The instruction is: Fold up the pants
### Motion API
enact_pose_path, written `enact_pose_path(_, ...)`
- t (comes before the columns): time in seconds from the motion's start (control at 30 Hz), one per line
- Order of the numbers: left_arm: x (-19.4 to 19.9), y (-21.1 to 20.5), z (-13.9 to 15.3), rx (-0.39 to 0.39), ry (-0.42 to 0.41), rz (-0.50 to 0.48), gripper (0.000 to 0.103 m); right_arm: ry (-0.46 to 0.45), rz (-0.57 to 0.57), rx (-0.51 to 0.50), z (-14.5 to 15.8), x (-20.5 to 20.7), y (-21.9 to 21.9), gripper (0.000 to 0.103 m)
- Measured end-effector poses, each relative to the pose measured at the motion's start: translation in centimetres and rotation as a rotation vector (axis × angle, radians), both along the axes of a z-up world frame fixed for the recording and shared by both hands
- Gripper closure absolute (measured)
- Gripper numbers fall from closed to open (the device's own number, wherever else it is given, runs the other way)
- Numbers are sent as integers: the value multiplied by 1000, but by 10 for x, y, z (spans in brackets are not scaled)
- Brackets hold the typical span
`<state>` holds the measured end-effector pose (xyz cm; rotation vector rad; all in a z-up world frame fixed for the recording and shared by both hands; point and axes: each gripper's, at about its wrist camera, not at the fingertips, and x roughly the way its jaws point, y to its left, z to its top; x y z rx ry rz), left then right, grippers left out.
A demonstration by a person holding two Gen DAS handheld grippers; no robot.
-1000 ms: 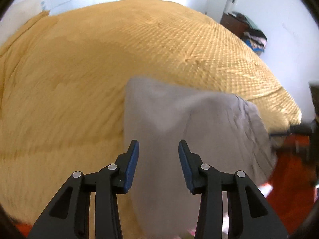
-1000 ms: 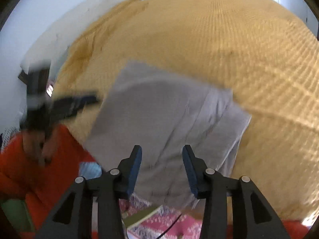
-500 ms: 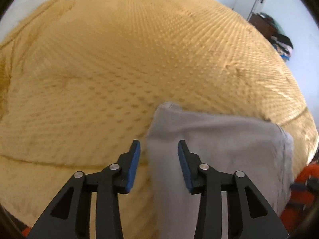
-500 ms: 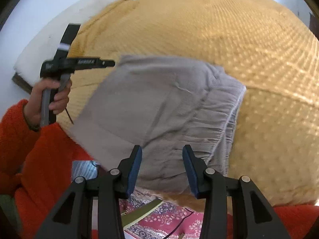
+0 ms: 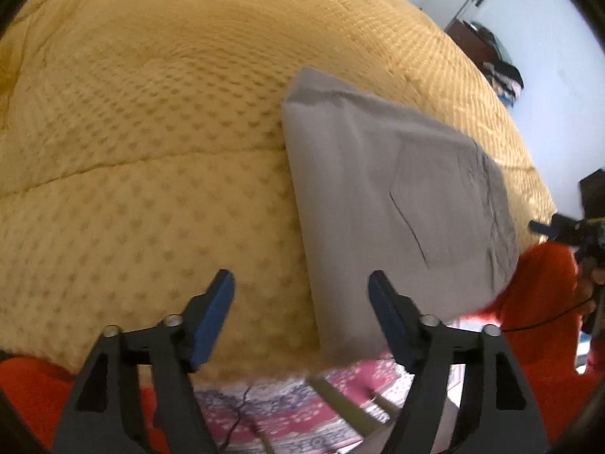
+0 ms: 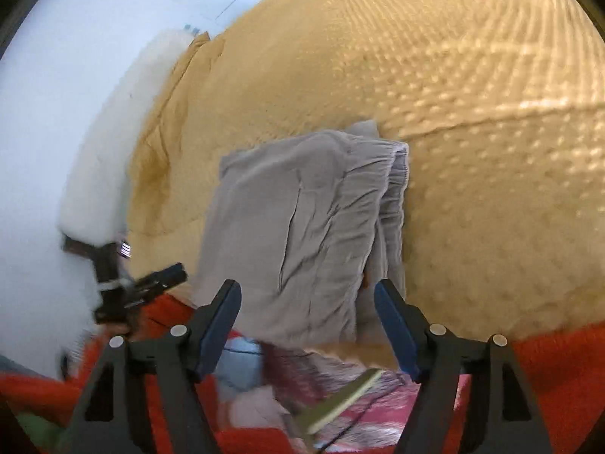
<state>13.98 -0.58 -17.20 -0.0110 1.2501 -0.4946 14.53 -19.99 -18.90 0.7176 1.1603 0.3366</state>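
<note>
Grey pants [image 5: 389,204] lie folded into a rough rectangle on the yellow bedspread [image 5: 151,151], near the bed's front edge. They also show in the right wrist view [image 6: 302,227], with the gathered waistband on their right side. My left gripper [image 5: 300,310] is open and empty, pulled back above the bed edge just left of the pants. My right gripper [image 6: 306,314] is open and empty, held back over the pants' near edge. Each gripper shows small in the other's view, the right one [image 5: 559,227] and the left one [image 6: 151,283].
A patterned pink rug [image 5: 302,408] covers the floor below the bed edge. The person's orange sleeves [image 5: 537,295] are at the frame edges. A dark dresser with piled clothes [image 5: 491,60] stands at the far right wall. A white pillow [image 6: 124,143] lies at the bed's head.
Both grippers have opened wider and pulled back from the pants toward the bed edge. The pants now lie free on the bedspread.
</note>
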Motion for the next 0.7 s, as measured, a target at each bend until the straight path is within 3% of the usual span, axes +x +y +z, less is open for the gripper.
enact_pose_path(0.17,23,-16,-31,-48,128,-3,27,149,6,8,-51,26,-6,30)
enact_pose_path(0.23,24,-27,-42,-53,159,-17,27,180,34,75,-69,30,2,30)
enact_pose_path(0.27,23,-33,-45,-71,175,-29,28,195,72,135,-78,30,11,34)
enact_pose_path(0.3,21,-37,-47,-81,180,-38,31,201,99,129,-83,33,17,38)
enact_pose_path(0.33,18,-42,-46,-85,174,-48,50,197,134,78,-81,32,24,45)
enact_pose_path(0.4,10,-46,-36,-35,122,-54,73,157,159,48,-71,31,28,59)
enact_pose_path(0.43,7,-49,-28,-27,97,-64,85,132,168,31,-65,38,31,61)
enact_pose_path(0.57,2,-52,11,-31,18,-80,92,20,224,-64,-26,28,52,68)
enact_pose_path(0.7,16,-41,69,-111,-81,-59,92,-91,239,-40,21,40,66,69)
